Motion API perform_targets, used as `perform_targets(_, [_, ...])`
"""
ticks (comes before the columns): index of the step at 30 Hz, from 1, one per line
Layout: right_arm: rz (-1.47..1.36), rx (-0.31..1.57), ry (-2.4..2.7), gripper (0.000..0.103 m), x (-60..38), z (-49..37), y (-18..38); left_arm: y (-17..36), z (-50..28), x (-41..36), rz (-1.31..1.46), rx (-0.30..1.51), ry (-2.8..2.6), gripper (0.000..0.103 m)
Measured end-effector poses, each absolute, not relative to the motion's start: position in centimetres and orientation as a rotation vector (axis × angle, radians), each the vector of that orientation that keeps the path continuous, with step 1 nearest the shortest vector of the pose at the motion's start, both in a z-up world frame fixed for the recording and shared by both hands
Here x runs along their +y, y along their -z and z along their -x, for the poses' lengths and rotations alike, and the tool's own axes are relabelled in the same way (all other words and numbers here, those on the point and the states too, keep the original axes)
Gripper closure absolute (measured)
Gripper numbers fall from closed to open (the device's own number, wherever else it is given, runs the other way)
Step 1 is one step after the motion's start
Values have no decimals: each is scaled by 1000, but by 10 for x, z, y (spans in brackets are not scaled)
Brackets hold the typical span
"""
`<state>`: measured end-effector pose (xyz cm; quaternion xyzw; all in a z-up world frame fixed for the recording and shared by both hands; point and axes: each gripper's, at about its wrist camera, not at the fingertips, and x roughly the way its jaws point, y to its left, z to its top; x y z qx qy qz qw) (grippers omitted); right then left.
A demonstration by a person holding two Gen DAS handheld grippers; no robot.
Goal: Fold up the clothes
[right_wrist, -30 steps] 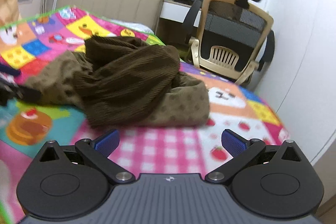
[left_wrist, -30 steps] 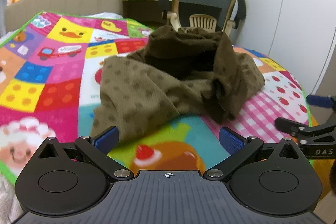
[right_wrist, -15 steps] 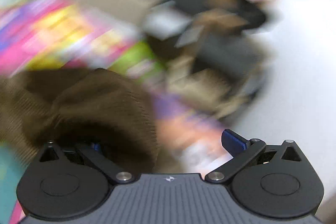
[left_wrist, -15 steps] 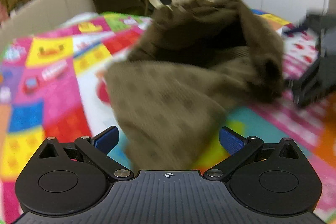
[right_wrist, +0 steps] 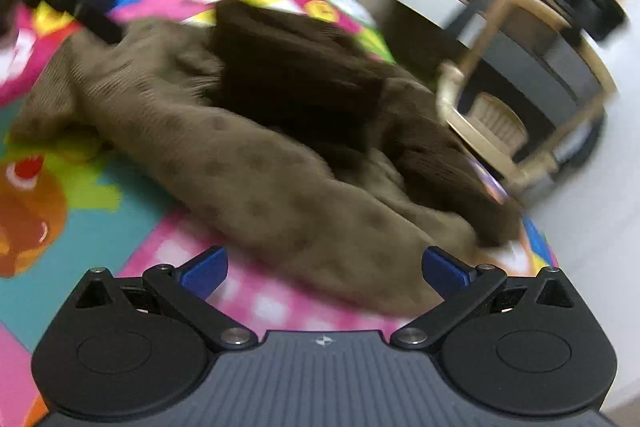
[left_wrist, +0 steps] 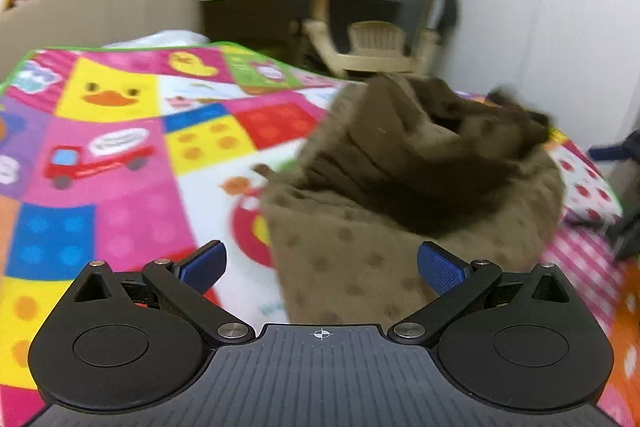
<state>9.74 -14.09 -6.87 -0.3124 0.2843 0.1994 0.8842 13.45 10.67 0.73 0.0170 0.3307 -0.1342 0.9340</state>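
A crumpled brown garment (left_wrist: 360, 259) with darker dots and a dark ribbed part lies in a heap on the colourful cartoon blanket (left_wrist: 120, 167). My left gripper (left_wrist: 320, 267) is open, and the garment's near edge reaches in between its blue pads. In the right wrist view the same garment (right_wrist: 280, 179) spreads across the middle. My right gripper (right_wrist: 324, 271) is open too, with the cloth's lower edge between its fingers. The right gripper (left_wrist: 624, 195) shows at the left view's right edge. The left gripper (right_wrist: 80, 3) is a dark blur at the right view's upper left.
A beige headboard (left_wrist: 100, 11) bounds the blanket's far side. Behind it stand a desk and a beige office chair (left_wrist: 380, 7). A white wall (left_wrist: 560, 7) runs along the right, close to the bed's edge.
Both cameras have swung quickly and the views are blurred. The garment heap now sits to the right in the left view and closer in both. Both grippers stay open.
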Motion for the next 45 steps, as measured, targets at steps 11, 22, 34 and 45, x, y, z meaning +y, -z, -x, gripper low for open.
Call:
perform_targets(11, [367, 336, -268, 0, -161, -196, -31, -2, -105, 50, -189, 657, 395, 0])
perform_targets(22, [582, 464, -313, 0, -190, -127, 25, -5, -195, 99, -208, 605, -109, 0])
perform_targets(34, [102, 640, -544, 0, -226, -147, 4, -3, -130, 83, -23, 728, 305, 0])
perform_targets(45, [-562, 847, -472, 0, -281, -249, 55, 6, -224, 108, 449, 784, 267, 0])
